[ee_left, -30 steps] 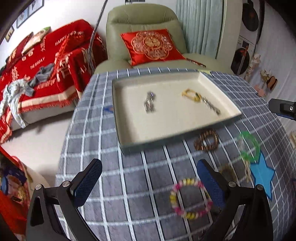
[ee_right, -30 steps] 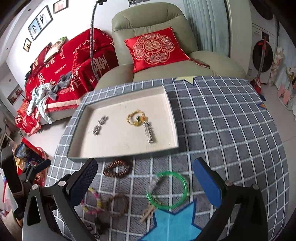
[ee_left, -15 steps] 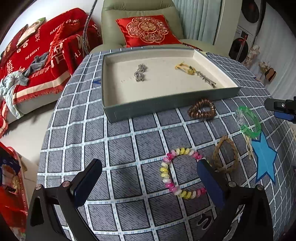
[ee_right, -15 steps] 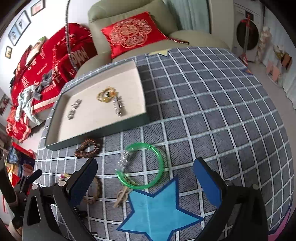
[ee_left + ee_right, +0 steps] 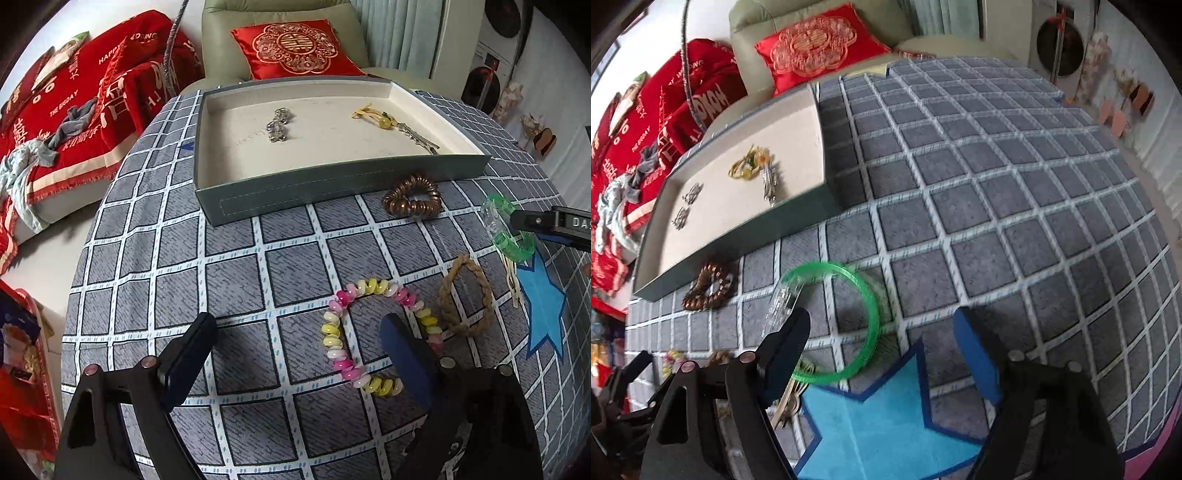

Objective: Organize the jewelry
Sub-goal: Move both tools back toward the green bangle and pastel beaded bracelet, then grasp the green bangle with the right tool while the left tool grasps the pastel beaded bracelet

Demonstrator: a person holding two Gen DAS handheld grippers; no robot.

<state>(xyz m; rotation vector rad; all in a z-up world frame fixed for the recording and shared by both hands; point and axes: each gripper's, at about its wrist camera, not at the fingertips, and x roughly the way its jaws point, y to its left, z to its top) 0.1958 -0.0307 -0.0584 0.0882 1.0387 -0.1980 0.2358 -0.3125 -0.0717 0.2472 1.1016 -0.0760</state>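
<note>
A grey-green tray with a cream lining holds silver pieces and a yellow charm with a chain. On the checked cloth lie a pink-and-yellow bead bracelet, a braided tan ring, a brown coil band and a green bangle. My left gripper is open low over the cloth, its right finger inside the bead bracelet's loop. My right gripper is open, straddling the green bangle's near right side.
A blue star mat lies under the bangle's near edge. A beige armchair with a red cushion stands behind the table, a red-covered sofa to the left. The round table's edge drops off at left.
Both grippers have come down and forward. The left one now reaches the bead bracelet, the right one the green bangle. Both stay open.
</note>
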